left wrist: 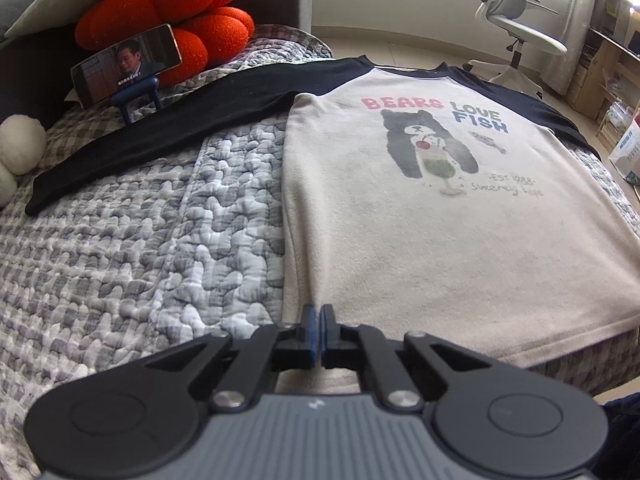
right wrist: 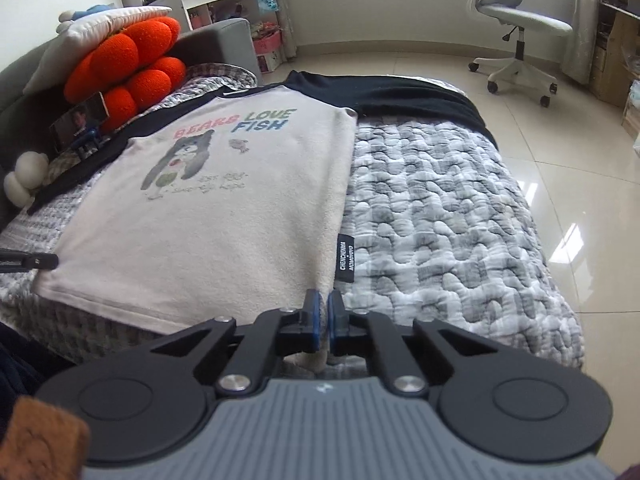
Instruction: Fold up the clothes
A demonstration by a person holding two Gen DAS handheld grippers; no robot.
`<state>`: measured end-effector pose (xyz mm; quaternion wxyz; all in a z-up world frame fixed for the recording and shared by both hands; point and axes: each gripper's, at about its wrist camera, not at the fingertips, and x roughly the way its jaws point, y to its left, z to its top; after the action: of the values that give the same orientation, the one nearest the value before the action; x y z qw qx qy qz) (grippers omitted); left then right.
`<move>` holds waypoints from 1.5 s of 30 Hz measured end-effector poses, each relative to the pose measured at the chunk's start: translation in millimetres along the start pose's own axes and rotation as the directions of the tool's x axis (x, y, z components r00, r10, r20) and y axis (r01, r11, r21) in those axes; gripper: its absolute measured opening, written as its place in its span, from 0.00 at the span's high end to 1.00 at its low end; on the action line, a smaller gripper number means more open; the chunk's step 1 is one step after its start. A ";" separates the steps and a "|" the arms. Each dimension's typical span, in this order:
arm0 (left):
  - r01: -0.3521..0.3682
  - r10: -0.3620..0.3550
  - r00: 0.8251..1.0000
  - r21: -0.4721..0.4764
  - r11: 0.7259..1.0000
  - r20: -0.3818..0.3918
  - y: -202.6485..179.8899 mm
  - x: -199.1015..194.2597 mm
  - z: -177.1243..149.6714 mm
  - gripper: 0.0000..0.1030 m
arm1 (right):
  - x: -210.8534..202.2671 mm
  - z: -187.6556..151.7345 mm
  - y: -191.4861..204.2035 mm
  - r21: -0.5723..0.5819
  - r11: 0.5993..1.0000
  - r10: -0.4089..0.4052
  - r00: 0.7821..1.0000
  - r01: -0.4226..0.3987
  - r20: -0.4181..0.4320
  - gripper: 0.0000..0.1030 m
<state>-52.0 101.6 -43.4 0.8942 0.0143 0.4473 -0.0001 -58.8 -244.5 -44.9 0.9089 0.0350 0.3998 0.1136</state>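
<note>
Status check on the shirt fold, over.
Left gripper shut on the shirt hem corner. Right gripper shut on the opposite hem corner. Shirt flat on quilt, print up, sleeves spread. Phone on stand beside left sleeve, off the shirt.

Black linkage tool [left wrist: 319, 312] with blue pads, silver screws, ribbed grey body.

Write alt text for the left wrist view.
The left tool, shut, pinches the bottom left corner of a cream shirt with a bear print and dark sleeves, spread flat on a grey quilt. Behind are an orange cushion and a propped phone.
</note>
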 end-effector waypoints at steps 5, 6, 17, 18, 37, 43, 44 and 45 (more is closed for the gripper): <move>-0.036 0.036 0.999 0.031 0.999 -0.013 -4.1 5.7 -1.0 0.98 | 14.9 -0.9 4.7 -0.029 0.999 -0.027 0.999 0.026 -0.045 0.93; -0.040 0.041 0.999 0.035 0.999 -0.017 -5.2 7.6 -0.5 0.97 | 17.0 -0.4 5.1 -0.032 0.999 -0.034 0.998 0.033 -0.050 0.93; -0.052 0.052 0.999 -0.001 0.999 -0.002 -5.6 9.9 7.2 0.88 | 13.8 2.8 7.6 -0.021 1.000 -0.003 1.000 0.003 -0.028 0.85; -0.054 0.054 0.999 -0.003 0.999 0.003 -5.7 9.4 7.5 0.83 | 15.4 2.1 8.9 -0.024 1.000 0.000 0.999 -0.001 -0.036 0.84; -0.104 0.104 0.995 0.047 0.993 0.012 -13.0 9.3 1.5 0.98 | 13.2 -4.2 21.0 -0.114 0.991 -0.072 0.997 0.067 -0.035 0.98; -0.105 0.105 0.994 0.046 0.993 0.006 -13.0 10.4 1.8 0.98 | 16.2 -3.3 20.5 -0.107 0.992 -0.072 0.996 0.067 -0.044 0.94; -0.106 0.106 0.994 0.046 0.993 0.005 -13.3 10.5 1.9 0.97 | 16.5 -2.9 20.3 -0.104 0.992 -0.071 0.996 0.066 -0.046 0.88; -0.108 0.108 0.994 0.047 0.993 0.006 -13.5 10.1 2.1 0.97 | 16.8 -2.6 20.1 -0.101 0.993 -0.069 0.996 0.064 -0.048 0.87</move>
<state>-44.5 88.1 -50.6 0.8931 0.0595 0.4443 0.0378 -53.3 -221.1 -55.6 0.9022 -0.0268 0.4177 0.1038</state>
